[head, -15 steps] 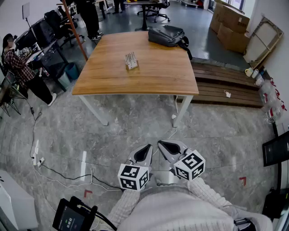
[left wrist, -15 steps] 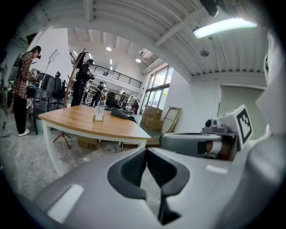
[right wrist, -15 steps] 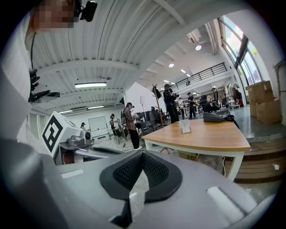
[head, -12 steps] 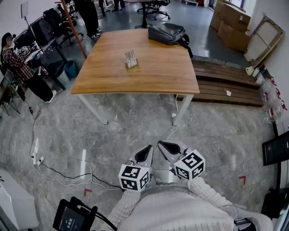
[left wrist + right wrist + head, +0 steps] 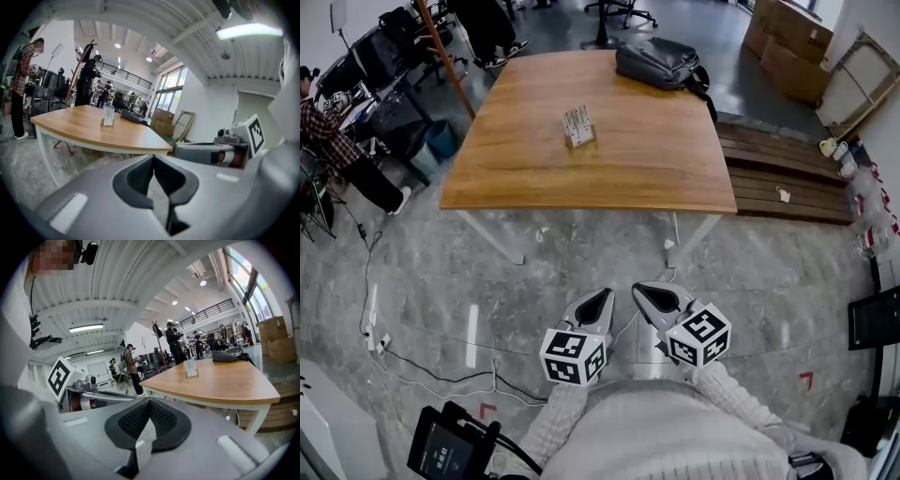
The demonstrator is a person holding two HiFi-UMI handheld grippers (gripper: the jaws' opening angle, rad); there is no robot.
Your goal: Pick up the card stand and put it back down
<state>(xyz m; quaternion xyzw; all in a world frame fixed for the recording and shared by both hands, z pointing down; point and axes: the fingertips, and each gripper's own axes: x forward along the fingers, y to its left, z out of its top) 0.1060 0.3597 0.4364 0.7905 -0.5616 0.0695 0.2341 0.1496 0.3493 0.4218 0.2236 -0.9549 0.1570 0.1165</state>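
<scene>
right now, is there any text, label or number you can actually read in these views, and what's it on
Nothing reads clearly in any view.
card stand: rows of print, too small to read.
tablet screen: pale characters, too blurred to read.
left cube and right cube: black and white square patterns only, no words.
cardboard box: dark print, too blurred to read.

Open office, swivel chairs (image 5: pixel 617 11), cardboard boxes (image 5: pixel 789 42)
</scene>
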